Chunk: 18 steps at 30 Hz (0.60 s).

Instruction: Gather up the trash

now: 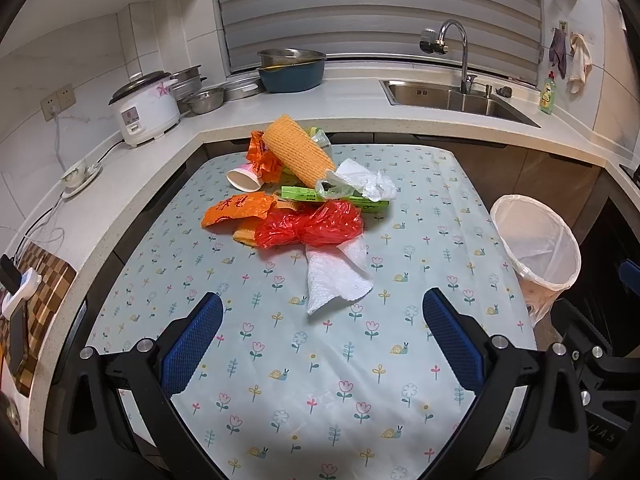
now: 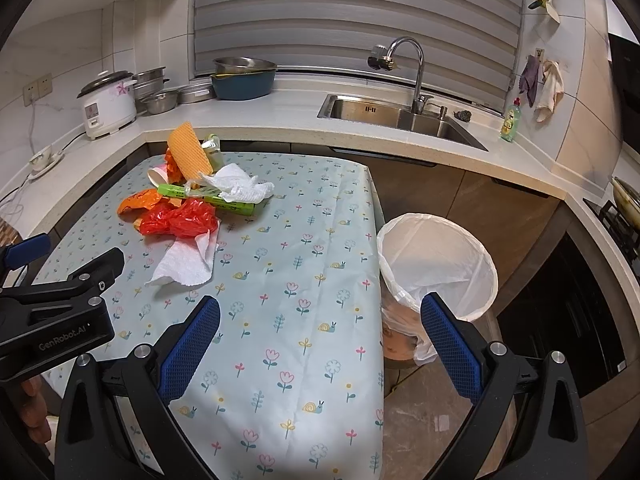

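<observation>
A pile of trash lies on the flowered tablecloth [image 1: 320, 380]: a white paper towel [image 1: 336, 280] nearest me, a red plastic bag [image 1: 312, 226], orange wrappers [image 1: 236, 210], a green box [image 1: 340, 198], a paper cup [image 1: 244, 178], an orange waffle cloth [image 1: 300, 150] and a crumpled tissue [image 1: 368, 182]. A white-lined trash bin [image 1: 536, 244] stands on the floor right of the table, also in the right wrist view [image 2: 436, 268]. My left gripper [image 1: 322, 332] is open and empty, short of the paper towel [image 2: 184, 264]. My right gripper [image 2: 320, 340] is open and empty over the table's right edge.
A counter wraps the back with a rice cooker [image 1: 144, 108], steel bowls [image 1: 204, 100], a blue basin [image 1: 292, 72], a sink [image 1: 452, 100] with faucet and a soap bottle [image 1: 547, 94]. A stove [image 2: 618, 216] is at far right. A cutting board [image 1: 36, 280] is at left.
</observation>
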Each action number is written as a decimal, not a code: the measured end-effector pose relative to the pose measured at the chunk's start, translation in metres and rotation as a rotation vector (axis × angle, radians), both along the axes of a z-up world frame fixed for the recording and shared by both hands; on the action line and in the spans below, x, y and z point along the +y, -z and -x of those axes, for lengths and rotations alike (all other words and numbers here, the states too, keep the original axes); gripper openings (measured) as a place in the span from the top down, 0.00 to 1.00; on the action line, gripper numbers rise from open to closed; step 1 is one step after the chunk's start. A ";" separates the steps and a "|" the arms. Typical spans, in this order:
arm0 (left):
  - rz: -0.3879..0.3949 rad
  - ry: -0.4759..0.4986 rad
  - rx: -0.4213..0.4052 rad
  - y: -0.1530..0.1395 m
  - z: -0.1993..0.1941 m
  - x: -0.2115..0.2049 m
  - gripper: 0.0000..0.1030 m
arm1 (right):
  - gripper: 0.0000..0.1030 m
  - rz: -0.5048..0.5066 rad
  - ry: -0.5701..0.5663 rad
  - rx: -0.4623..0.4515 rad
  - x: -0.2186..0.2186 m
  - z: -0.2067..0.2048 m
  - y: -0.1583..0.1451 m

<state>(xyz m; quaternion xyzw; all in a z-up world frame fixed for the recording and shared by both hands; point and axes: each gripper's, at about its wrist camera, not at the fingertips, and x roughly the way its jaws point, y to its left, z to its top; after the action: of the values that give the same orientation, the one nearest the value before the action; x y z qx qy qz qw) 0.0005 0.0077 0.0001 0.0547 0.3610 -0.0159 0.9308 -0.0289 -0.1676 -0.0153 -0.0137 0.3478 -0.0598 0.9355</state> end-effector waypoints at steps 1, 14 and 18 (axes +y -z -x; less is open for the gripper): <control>0.001 -0.001 0.000 0.000 0.000 0.001 0.07 | 0.07 0.000 -0.001 0.000 0.000 0.000 0.000; 0.005 -0.006 0.001 0.001 -0.003 0.004 0.07 | 0.07 0.002 -0.002 -0.001 0.003 -0.004 -0.001; 0.011 -0.007 0.002 0.002 -0.005 0.006 0.07 | 0.07 0.003 -0.001 -0.002 0.004 -0.006 -0.001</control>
<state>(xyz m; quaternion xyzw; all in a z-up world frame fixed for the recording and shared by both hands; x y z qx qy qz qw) 0.0053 0.0140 -0.0018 0.0483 0.3623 -0.0146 0.9307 -0.0231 -0.1636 -0.0145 -0.0153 0.3467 -0.0598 0.9359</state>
